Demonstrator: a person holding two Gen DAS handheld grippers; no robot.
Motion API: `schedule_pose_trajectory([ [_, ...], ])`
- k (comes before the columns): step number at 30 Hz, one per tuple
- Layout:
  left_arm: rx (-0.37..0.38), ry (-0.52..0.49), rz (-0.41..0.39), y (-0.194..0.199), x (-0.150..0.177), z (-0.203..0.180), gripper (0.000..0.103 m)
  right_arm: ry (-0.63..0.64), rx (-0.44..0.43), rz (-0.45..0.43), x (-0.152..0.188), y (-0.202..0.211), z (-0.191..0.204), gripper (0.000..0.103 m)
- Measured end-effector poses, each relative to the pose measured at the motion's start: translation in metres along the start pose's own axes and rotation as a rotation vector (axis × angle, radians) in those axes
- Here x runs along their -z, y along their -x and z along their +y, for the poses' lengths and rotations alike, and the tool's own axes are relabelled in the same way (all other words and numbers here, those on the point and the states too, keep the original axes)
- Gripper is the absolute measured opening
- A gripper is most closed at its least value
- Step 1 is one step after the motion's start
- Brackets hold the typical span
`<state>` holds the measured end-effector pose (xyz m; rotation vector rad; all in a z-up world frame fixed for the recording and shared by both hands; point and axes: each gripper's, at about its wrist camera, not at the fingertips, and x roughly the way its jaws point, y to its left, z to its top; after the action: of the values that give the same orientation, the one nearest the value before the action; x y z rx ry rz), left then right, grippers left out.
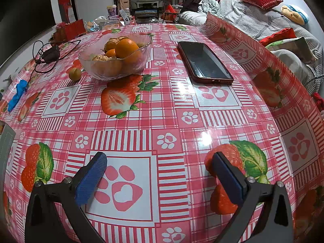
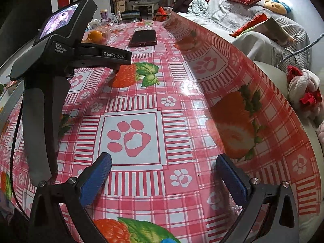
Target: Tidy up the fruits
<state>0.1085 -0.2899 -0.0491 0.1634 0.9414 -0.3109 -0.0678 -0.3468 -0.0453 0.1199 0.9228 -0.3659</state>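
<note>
I see the glass bowl [image 1: 115, 57] standing on the counter [image 1: 162, 121], which wears a pink checked cloth printed with paws and strawberries. The bowl holds oranges [image 1: 126, 47], piled above its rim, with a few walnuts [image 1: 101, 57] tucked among them. One small citrus fruit [image 1: 75, 73] sits loose on the cloth just beside the bowl, on its left, apart from the glass wall. It looks round, so I cannot tell any long axis or which way it points.

To the right of the bowl lies a phone [image 1: 204, 61], flat and screen up, its long axis running away from my left camera. Left of the bowl I see a black charger with its cable [image 1: 49, 54], and nearer than that a blue scrap [image 1: 18, 94].

My left gripper [image 1: 160, 177] hovers over the cloth nearer than the bowl, jaws spread wide, nothing between them. My right gripper [image 2: 164, 179] is likewise spread and holds nothing; from its camera the bowl is mostly hidden behind the left unit's body.
</note>
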Motion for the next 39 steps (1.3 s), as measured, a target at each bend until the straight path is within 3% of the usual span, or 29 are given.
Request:
schedule_pose_trajectory([
  [4, 0.001, -0.001, 0.000, -0.0001, 0.0000, 0.0002, 0.103, -0.012, 0.017, -0.032, 0.0026, 0.0019, 0.0013, 0.103],
  [11, 0.002, -0.002, 0.000, -0.0002, -0.0002, 0.0005, 0.103, -0.018, 0.022, 0.012, -0.0028, 0.0004, 0.0006, 0.103],
  [39, 0.003, -0.003, -0.001, 0.0000, -0.0012, 0.0017, 0.103, -0.040, 0.036, -0.004, -0.0016, -0.0008, 0.0041, 0.103],
])
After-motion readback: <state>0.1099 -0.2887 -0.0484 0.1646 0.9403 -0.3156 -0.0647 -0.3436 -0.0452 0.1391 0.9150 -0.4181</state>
